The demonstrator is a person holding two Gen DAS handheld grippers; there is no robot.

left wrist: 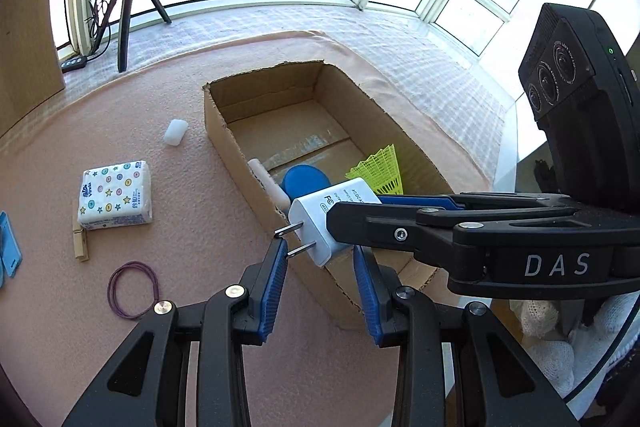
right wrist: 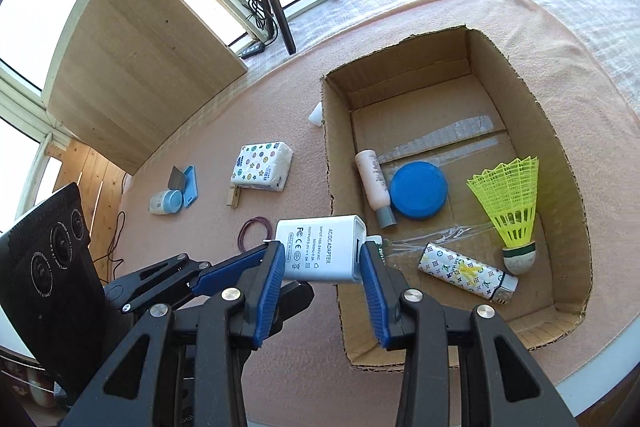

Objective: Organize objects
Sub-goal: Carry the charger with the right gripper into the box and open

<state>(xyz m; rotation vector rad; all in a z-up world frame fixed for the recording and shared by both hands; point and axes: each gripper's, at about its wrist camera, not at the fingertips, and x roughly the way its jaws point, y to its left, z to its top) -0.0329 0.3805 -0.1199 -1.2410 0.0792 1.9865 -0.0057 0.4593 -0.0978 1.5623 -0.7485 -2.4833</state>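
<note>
Holding the white AC/DC adapter (right wrist: 320,251) in your right jaws (right wrist: 322,247). Partly open, both blue pads pressed flat on its long sides, label face up, prong end pointing left in the right wrist view.

Left jaws (left wrist: 320,251) also partly open, sitting right at the adapter's prong end. One prong looks to touch the left pad tip, and the body's lower corner is just beside the other pad. Can't tell if they actually clamp it or just bracket it.

Adapter pos: off the table (left wrist: 160,95), in the air over the near-left wall of the cardboard box (right wrist: 532,99), by its near corner. Part over the box, part over the pink cloth.

Inside the box: yellow shuttlecock (right wrist: 510,203) upright on its cork at the right wall, blue disc (right wrist: 418,191) touching a white bottle (right wrist: 374,183) mid-floor, patterned lighter (right wrist: 466,273) near the front.

On the table left of the box: tissue pack (left wrist: 116,193) w/ a wooden clothespin (left wrist: 81,245) at its corner, purple rubber band (left wrist: 134,289) nearer you, small white cap (left wrist: 176,133) just beside the box wall.
</note>
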